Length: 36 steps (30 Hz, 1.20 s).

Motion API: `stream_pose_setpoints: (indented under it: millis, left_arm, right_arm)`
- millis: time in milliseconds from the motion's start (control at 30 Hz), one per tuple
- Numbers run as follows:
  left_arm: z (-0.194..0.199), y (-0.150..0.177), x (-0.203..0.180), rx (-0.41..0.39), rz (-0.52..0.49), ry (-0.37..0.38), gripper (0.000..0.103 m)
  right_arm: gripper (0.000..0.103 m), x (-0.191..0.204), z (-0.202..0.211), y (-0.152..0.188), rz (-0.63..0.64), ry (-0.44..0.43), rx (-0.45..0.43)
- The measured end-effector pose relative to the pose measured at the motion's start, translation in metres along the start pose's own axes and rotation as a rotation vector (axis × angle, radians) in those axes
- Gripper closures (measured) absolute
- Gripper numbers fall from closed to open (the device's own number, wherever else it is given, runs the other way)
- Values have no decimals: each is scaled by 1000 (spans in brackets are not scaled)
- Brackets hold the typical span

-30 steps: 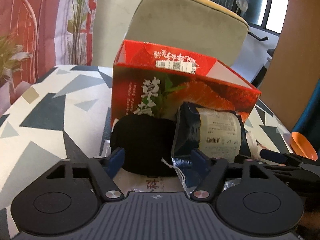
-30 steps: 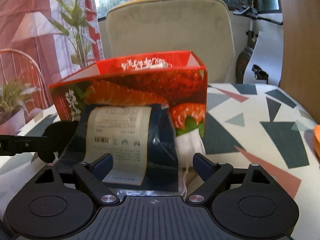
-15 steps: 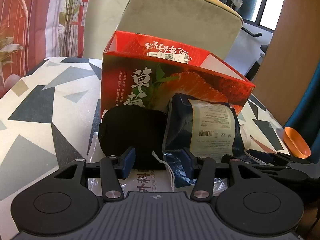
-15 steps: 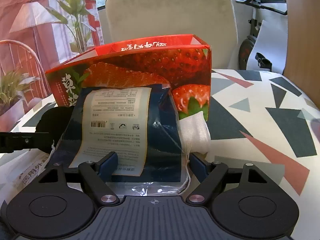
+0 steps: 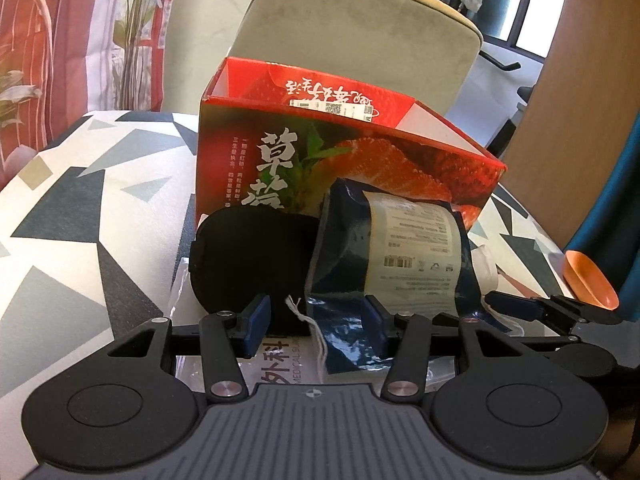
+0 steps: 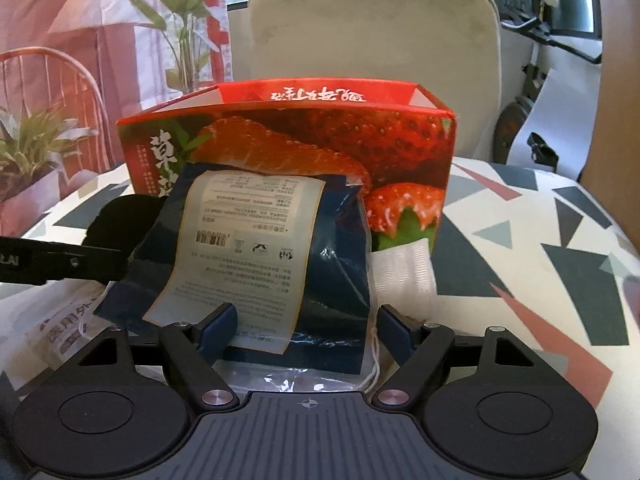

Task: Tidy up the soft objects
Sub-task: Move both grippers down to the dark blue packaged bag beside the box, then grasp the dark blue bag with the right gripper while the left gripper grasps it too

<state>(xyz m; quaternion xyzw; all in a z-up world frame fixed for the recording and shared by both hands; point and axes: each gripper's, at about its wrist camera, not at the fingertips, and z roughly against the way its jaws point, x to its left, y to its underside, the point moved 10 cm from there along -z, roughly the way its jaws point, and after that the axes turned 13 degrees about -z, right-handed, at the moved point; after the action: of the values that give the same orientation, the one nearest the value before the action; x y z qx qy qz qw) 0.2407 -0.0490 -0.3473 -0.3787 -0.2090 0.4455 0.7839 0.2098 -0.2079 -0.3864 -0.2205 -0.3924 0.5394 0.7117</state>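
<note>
Open red cardboard box [image 6: 304, 140]: strawberry print, white lettering. Crinkled dark blue plastic pouch [image 6: 332, 264]: cream label, black print. Round black fabric pad [image 5: 248, 256]: plain. White mesh gauze bundle [image 6: 404, 272]: plain. Counter [image 6: 540, 248]: white with grey, dark slate and salmon triangles. Beige upholstered chair [image 6: 372, 28]: unpatterned. Small orange plastic scoop [image 5: 588, 280]: solid colour.

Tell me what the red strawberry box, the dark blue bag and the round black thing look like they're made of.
Strawberry box: printed cardboard, straight folded edges, slight sheen. Dark blue bag: glossy crinkled plastic film with a paper label. Round black thing: probably matte fabric or foam; no shine shows.
</note>
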Motion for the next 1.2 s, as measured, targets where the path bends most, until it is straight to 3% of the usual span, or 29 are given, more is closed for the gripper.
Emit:
stream_pose_setpoints:
  millis: [233, 400, 500, 700, 1100, 1133, 1200]
  left_arm:
    - [-1, -1, 3, 7, 9, -2, 50]
    - [9, -16, 17, -44, 39, 30, 53]
    - [8, -26, 18, -42, -24, 18, 57]
    - [-12, -34, 14, 23, -76, 44, 57]
    - [-46, -28, 5, 162, -180, 115, 57]
    - [-47, -28, 5, 170, -180, 118, 57]
    - [-44, -34, 1, 168, -184, 125, 57]
  right_arm:
    - [33, 10, 0, 5, 1, -65, 40]
    - [36, 13, 2, 2, 5, -91, 50]
    - [37, 9, 4, -9, -24, -105, 41]
    - [37, 8, 3, -29, 19, -130, 32]
    - [37, 7, -28, -24, 70, -176, 147]
    - [38, 9, -29, -24, 71, -176, 149]
    - [50, 11, -27, -27, 85, -172, 140]
